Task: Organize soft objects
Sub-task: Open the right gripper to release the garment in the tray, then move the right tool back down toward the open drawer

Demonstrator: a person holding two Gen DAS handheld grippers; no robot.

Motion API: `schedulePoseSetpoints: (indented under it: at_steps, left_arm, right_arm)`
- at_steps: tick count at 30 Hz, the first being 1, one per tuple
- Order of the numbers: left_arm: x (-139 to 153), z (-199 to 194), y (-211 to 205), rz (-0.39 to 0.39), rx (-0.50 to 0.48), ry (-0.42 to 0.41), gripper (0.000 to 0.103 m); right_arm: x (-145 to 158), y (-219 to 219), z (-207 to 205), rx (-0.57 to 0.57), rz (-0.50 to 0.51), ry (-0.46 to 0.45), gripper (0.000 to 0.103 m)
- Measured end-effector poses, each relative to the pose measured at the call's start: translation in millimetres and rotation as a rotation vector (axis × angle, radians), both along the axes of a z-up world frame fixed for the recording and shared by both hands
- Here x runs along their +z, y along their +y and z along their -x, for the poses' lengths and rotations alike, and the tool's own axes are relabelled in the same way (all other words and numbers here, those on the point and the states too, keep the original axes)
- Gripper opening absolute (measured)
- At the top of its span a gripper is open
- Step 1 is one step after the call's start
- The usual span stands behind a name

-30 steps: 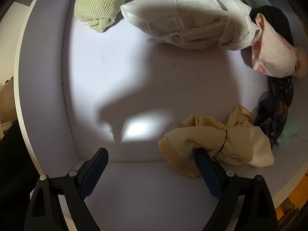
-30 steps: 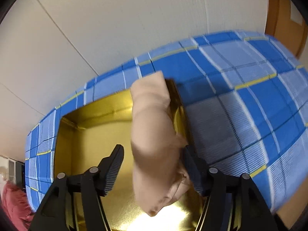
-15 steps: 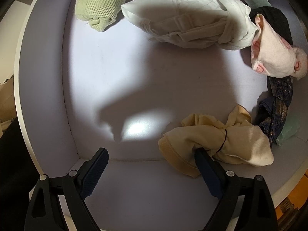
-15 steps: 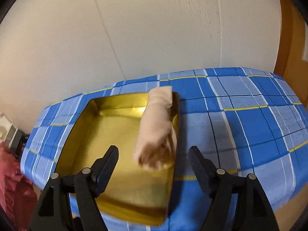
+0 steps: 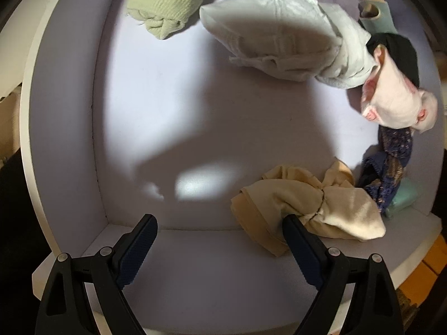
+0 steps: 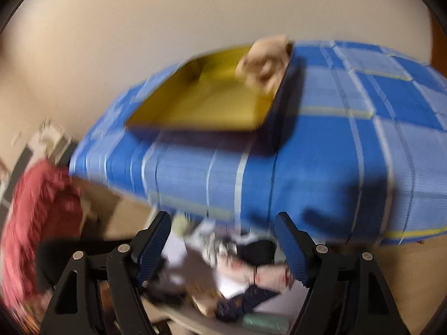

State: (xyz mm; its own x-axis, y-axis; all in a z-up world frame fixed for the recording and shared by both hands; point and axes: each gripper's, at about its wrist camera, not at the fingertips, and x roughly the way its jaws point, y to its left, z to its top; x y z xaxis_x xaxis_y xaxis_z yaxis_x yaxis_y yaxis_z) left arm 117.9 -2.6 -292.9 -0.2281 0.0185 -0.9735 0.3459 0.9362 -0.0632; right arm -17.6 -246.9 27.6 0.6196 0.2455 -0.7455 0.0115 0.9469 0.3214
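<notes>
Hovering open-jawed over the white tray [image 5: 64, 145], left claw [image 5: 220, 247] gripping nothing, one finger brushing the yellow cloth bundle [image 5: 304, 209] at the tray's near wall, likely lining up a pick. Leaving plenty of bare tray floor between that bundle and the green roll [image 5: 167, 2] at the far wall. Gaping wide and empty, right claw [image 6: 223, 244]; beige roll [image 6: 265, 64] lying in the gold tin [image 6: 195, 103] against its right wall, presumably sorted there.
</notes>
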Motion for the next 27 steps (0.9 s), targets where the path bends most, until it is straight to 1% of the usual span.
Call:
schedulePoseSetpoints:
  at_steps: [3,5,7,8,11,14,16,17,19,21,23,25,27]
  left_arm:
    - [6.2,0.5,3.2,0.042,-0.008,0.013,0.092]
    - [10.5,2.7,2.1,0.063,-0.042,0.02,0.092]
    - [13.2,7.2,-3.0,0.061,-0.1,0.01,0.092]
    - [13.3,10.6,-7.3,0.05,-0.144,0.002,0.092]
    - [9.0,15.0,-14.8,0.018,-0.224,-0.008,0.092]
    - [5.0,11.0,-18.0,0.017,-0.244,-0.001,0.093]
    - [1.5,6.9,-23.0,-0.013,-0.28,-0.019,0.093]
    - [-2.5,6.3,-26.5,-0.035,-0.32,-0.032,0.093]
    - [-5.8,4.2,-30.5,-0.04,-0.35,-0.045,0.095]
    - [-6.6,2.3,-31.3,-0.039,-0.351,-0.062,0.095]
    - [-6.4,-4.5,-25.9,-0.079,-0.322,-0.118,0.095]
    - [-5.6,-13.1,-15.9,-0.104,-0.266,-0.147,0.095]
    - [-0.8,-25.3,4.8,-0.097,-0.149,-0.154,0.094]
  right_arm:
    - [-36.4,18.7,8.8,0.067,0.03,0.084,0.078]
    - [-59.9,23.2,6.5,0.069,0.038,0.168,0.078]
    - [-91.8,28.7,2.3,0.08,0.055,0.299,0.078]
    - [-100.2,28.3,1.2,0.08,0.067,0.337,0.078]
    - [-128.0,25.8,-0.6,0.054,0.126,0.455,0.078]
    - [-137.1,13.7,-0.4,0.0,0.084,0.498,0.078]
    - [-141.8,6.0,1.1,-0.029,0.04,0.515,0.078]
    - [-141.9,4.7,2.4,-0.035,0.036,0.518,0.078]
    - [-143.8,1.8,3.1,-0.048,0.034,0.526,0.078]
    - [-143.1,3.1,1.3,-0.056,0.027,0.53,0.078]
    - [-144.6,3.7,-0.3,-0.061,0.017,0.532,0.078]
    - [-146.8,4.4,-2.0,-0.065,0.007,0.537,0.078]
    - [-147.9,5.3,-3.0,-0.067,0.007,0.54,0.078]
